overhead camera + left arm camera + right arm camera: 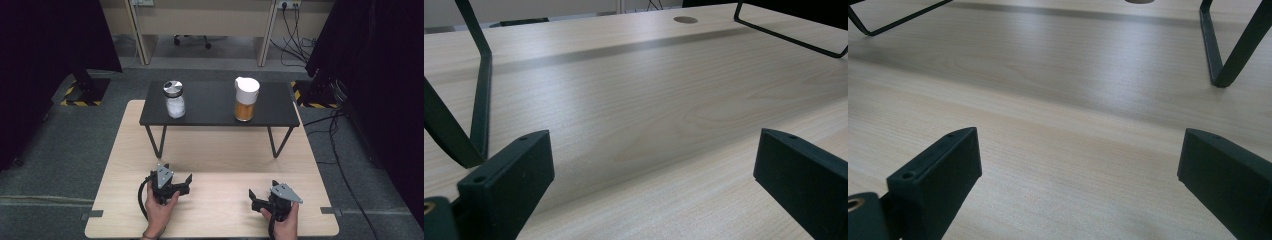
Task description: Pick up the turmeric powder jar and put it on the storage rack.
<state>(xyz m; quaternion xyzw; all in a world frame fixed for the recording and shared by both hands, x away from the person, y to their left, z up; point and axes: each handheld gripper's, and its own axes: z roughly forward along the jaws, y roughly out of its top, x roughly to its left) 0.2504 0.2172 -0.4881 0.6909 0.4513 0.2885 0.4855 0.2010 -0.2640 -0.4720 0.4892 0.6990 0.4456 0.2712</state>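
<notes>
Though scanned for brands or print, too small to read on either jar. Standing upright on the black stand [215, 102], well apart: at its left, glass jar [174, 100] with a shiny metal lid and white grains inside; at its right, taller jar [246, 99] with a white spouted lid and orange-brown filling.

Set across the far part of a pale wood-grain bench [215, 150], that stand, on thin black wire legs [479, 100] bent into loops. Matt laminate, with a soft shadow band under the stand and a round brown-grey disc [685, 20] near the far edge.

Held low over the near edge of the bench, one in each hand: left gripper [176, 171] and right gripper [262, 187], each topped with a grey three-cornered plate, both well short of the jars. Seen from the left gripper view, left gripper [651, 145] with black fingers [509, 185] spread wide, bare wood between. Seen from the right gripper view, right gripper [1078, 145] likewise released, fingers [938, 180] wide apart, clasping nothing, a stand leg [1218, 55] ahead.

Around the bench: grey carpet floor [65, 145], black curtains [45, 40] at both sides, yellow-and-black striped tape [80, 102] at the pole feet, loose black cables [340, 150] on the right, beige desk panels [200, 20] and a chair base [192, 40] at the back.
</notes>
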